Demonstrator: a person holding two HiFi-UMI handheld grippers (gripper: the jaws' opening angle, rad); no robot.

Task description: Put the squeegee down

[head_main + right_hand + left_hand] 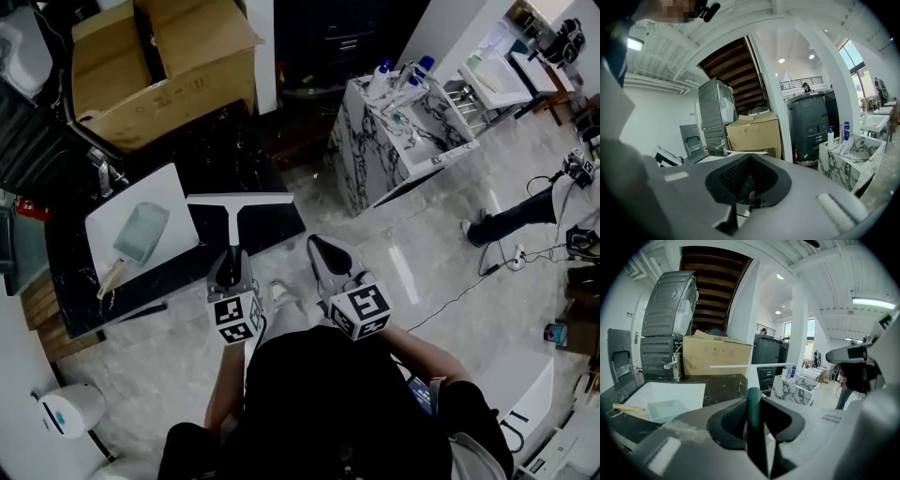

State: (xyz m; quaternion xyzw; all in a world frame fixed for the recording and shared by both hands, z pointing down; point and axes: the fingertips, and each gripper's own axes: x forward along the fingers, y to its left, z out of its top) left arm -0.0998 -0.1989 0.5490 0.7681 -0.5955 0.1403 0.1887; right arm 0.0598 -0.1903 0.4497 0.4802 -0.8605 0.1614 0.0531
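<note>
The squeegee (239, 199) has a wide white blade and a dark green handle. My left gripper (230, 267) is shut on the handle, and the blade hangs over the front right corner of the black counter (234, 141). In the left gripper view the handle (753, 418) stands upright between the pads of the left gripper (752, 401), with the blade (750, 365) level ahead. My right gripper (322, 247) is beside it to the right, off the counter's edge, shut with nothing in it. In its own view the right gripper (750, 159) has its jaws meeting at the tips.
A white basin (173, 202) on the counter holds a pale teal brush (141, 232), with a tap (101, 173) behind it. An open cardboard box (159, 70) stands at the counter's back. A marble washstand (394, 141) with bottles (380, 75) stands to the right, and cables cross the floor.
</note>
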